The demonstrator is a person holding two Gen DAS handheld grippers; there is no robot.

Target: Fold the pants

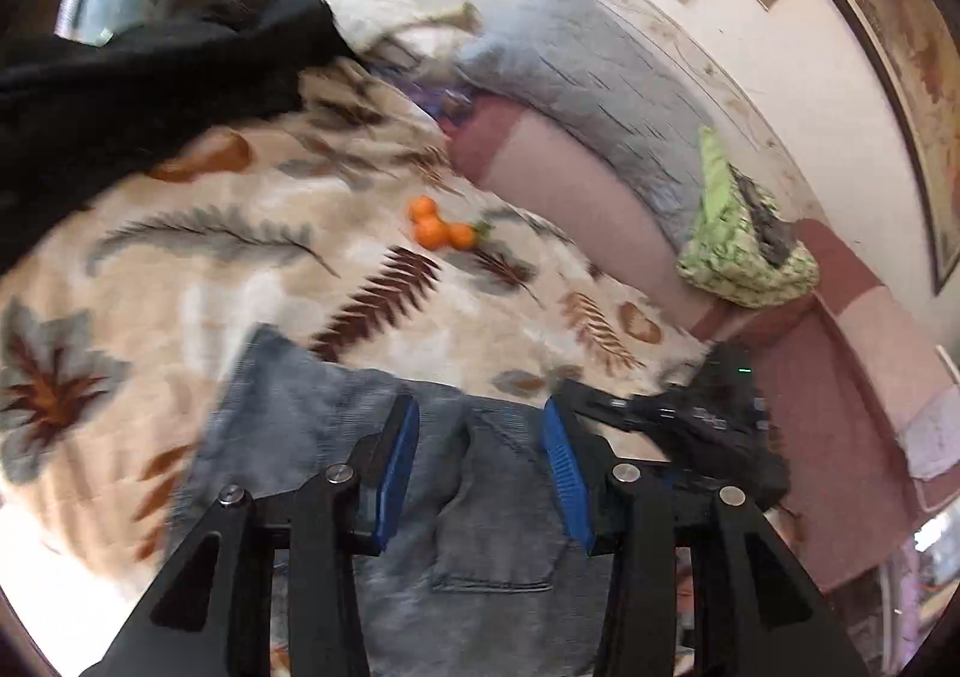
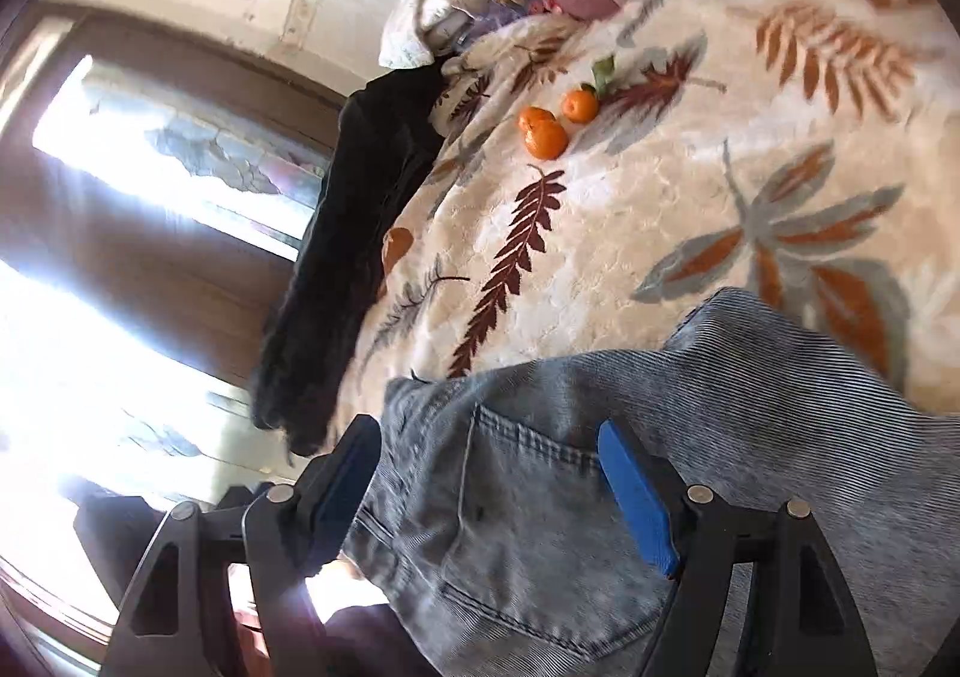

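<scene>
— Pants, pale blue denim, lie at the near edge of the leaf-print blanket on the bed, back pocket up. Which step is this, would you say?

— An early one, I judge. The cloth looks bunched, not squared, and no clean fold shows. Both tools hang over the seat of the jeans.

— And the tongs?

— The left gripper stands partly spread, its blue pads either side of the seam by the pocket; I see no cloth pinched between them. The right gripper is spread wide across the pocket, pads clear of the denim as far as I can tell. In the left view its dark body shows just to the right.

— So what does the next move call for?

— Probably lowering onto an edge, waistband or side seam, and closing on a single layer at each hand, so the cloth lifts evenly.

— Anything in the way?

— Three tangerines sit further up the blanket, well apart from the jeans, but in the path if a leg is swung that way. A black garment hangs along the far edge, and a grey pillow and green quilted bundle rest by the wall.
</scene>
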